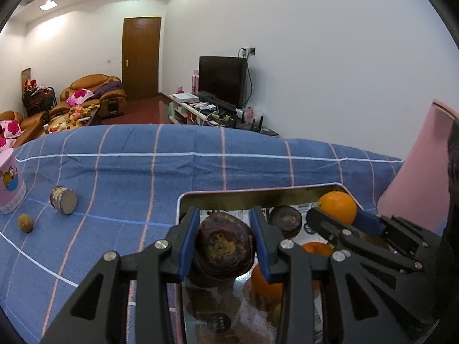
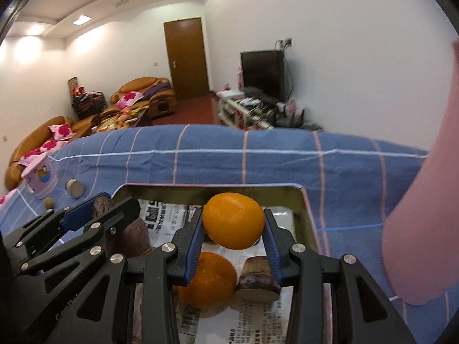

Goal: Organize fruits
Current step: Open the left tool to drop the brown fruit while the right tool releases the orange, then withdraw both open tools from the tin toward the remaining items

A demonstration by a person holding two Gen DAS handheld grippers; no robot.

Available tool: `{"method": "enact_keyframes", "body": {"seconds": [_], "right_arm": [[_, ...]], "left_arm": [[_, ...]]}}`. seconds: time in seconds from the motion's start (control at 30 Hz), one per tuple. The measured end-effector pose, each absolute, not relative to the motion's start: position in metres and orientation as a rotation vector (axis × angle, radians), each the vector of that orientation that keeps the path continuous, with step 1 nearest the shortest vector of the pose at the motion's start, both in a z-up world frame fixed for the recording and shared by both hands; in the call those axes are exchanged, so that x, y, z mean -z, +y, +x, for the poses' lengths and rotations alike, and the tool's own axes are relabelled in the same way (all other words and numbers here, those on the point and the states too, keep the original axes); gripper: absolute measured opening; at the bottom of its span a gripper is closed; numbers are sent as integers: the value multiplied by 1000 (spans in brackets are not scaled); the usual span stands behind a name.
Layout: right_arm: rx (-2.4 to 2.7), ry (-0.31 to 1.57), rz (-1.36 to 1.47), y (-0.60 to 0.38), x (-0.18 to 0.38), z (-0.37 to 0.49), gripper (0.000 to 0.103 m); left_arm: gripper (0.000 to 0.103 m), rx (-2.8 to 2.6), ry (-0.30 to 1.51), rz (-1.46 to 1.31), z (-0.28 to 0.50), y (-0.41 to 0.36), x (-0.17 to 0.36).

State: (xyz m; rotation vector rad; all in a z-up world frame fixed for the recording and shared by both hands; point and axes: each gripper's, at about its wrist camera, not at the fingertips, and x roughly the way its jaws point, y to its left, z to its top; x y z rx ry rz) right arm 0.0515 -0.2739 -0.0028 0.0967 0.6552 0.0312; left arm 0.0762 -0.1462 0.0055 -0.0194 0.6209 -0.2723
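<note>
Left tongs (image 1: 225,242) up close, blue pads clamped on a dark purple sweet-potato chunk (image 1: 225,248), cut face twd the lens, long axis running fwd along the fingers. It hangs over the left half of the metal tray (image 1: 258,193), above the newspaper lining (image 2: 160,215). Right tongs (image 2: 233,229) clamped on an orange (image 2: 233,220), poised over the tray's middle, nearer the far rim. Key relation: both loads sit above the tray already, so the drop looks like straight down, w/ the right tongs just beside the left. Below the orange lie a second orange (image 2: 208,279) and a cut purple chunk (image 2: 258,279), touching each other; free paper shows twd the far rim and the right wall. Another dark chunk (image 1: 286,220) sits past the left tongs. Outward: blue checked cloth (image 1: 129,166) on the desk, a loose cut chunk (image 1: 63,200) and a small yellowish fruit (image 1: 25,222) well left of the tray, pink tub (image 1: 10,189) beyond, pink container (image 1: 416,177) tight by the right rim — least room there.
</note>
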Motion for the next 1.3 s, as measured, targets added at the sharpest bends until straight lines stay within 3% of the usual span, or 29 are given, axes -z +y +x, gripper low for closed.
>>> {"method": "enact_keyframes", "body": {"seconds": [0.37, 0.43, 0.5, 0.57, 0.73, 0.83, 0.9, 0.97, 1.03, 1.3], "right_arm": [[-104, 679, 172, -282, 9, 49, 42], [-107, 675, 184, -286, 9, 47, 42], [-103, 673, 196, -290, 9, 45, 43], [-103, 669, 210, -295, 8, 45, 48], [-151, 649, 253, -301, 6, 43, 49], [-164, 628, 271, -301, 3, 39, 50], [-151, 578, 282, -303, -3, 32, 54], [-97, 484, 273, -304, -11, 19, 72], [-34, 376, 249, -305, -18, 4, 83], [151, 186, 164, -296, -33, -30, 85]], "left_arm": [[41, 305, 607, -3, 74, -144, -8], [50, 295, 598, -8, 72, -141, -9], [68, 283, 583, -22, 70, -136, -10], [73, 271, 560, -26, 66, -131, -12], [84, 239, 533, -30, 60, -125, -18], [102, 203, 490, -57, 55, -117, -24], [103, 187, 453, -70, 51, -113, -28], [103, 167, 416, -55, 45, -111, -31], [103, 147, 394, -27, 42, -112, -32], [103, 46, 278, 63, 28, -110, -30]]}}
